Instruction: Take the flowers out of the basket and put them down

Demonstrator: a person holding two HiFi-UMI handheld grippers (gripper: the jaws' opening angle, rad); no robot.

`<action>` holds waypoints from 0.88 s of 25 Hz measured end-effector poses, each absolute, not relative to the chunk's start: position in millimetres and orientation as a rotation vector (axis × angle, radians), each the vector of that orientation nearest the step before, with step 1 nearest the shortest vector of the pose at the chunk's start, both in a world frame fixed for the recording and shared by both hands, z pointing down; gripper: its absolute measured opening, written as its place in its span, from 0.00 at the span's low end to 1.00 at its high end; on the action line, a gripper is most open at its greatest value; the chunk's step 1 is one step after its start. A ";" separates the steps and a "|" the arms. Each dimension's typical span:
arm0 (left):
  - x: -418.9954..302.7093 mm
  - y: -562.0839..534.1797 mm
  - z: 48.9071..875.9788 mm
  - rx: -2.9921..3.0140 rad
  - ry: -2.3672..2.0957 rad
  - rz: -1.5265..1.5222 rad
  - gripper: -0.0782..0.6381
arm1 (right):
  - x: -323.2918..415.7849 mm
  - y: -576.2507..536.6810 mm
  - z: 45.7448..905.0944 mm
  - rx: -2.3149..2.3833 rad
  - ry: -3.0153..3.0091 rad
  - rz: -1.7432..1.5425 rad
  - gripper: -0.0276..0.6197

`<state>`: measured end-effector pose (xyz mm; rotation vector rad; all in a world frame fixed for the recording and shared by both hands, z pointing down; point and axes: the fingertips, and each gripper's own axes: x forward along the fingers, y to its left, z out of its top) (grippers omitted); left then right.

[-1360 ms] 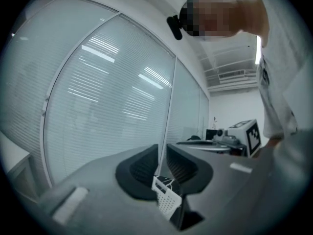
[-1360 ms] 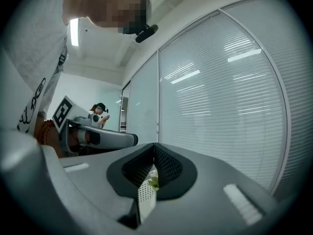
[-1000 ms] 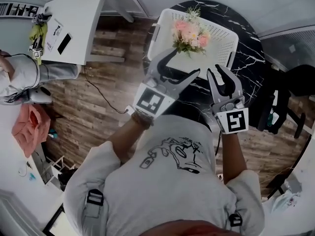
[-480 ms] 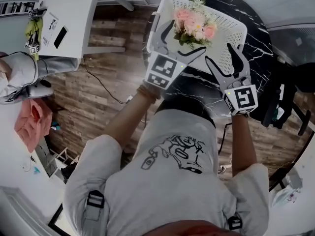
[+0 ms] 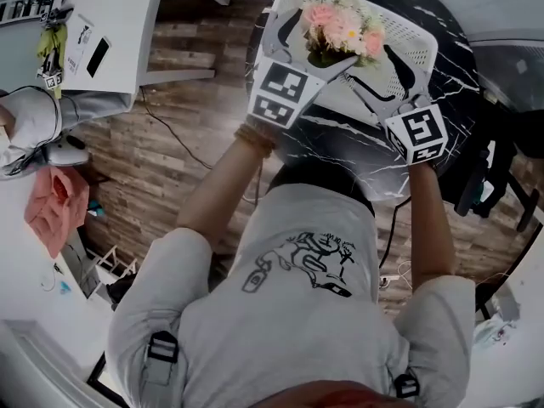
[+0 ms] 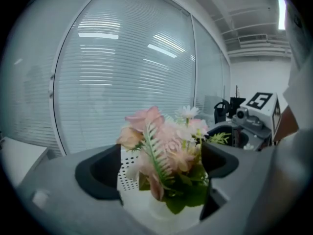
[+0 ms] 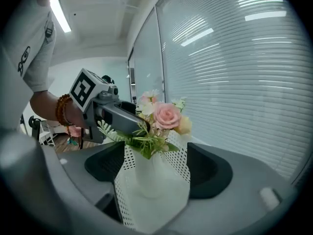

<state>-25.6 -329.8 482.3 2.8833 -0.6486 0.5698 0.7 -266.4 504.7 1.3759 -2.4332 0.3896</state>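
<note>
head view: the flowers [image 5: 344,28] stand in the white basket [image 5: 416,41] on the black marble table [image 5: 340,143]. the left gripper [image 5: 323,45] and right gripper [image 5: 381,76] reach over its near rim, one on each side of them. left gripper view: jaws spread wide, having just been opening, with the flowers between them and neither pad pressing. right gripper view: jaws also spread, just opened further, with the white vase [image 7: 149,175] between them, ungripped.

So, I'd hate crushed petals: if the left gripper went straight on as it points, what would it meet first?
Probably the flowers: they stand between the left gripper's jaws, which have just been opening. The basket wall lies behind; depth is unclear.
</note>
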 end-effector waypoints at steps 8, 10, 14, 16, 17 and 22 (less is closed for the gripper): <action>-23.9 -343.3 485.7 2.880 -0.622 0.545 0.76 | -13.8 -289.1 538.0 1.239 -2.455 0.390 0.68; -24.2 -346.5 485.7 2.881 -0.614 0.540 0.75 | -20.7 -295.0 541.8 1.180 -2.467 0.354 0.71; -25.7 -354.7 486.8 2.866 -0.622 0.518 0.73 | -37.4 -302.5 555.6 1.073 -2.518 0.313 0.71; -24.5 -356.8 487.8 2.862 -0.617 0.510 0.72 | -41.8 -305.2 564.2 1.054 -2.534 0.319 0.71; -23.3 -357.7 488.1 2.862 -0.611 0.506 0.72 | -43.5 -306.9 569.0 1.046 -2.537 0.325 0.71; -20.9 -362.7 487.3 2.855 -0.605 0.481 0.71 | -52.9 -316.3 586.7 1.034 -2.543 0.337 0.74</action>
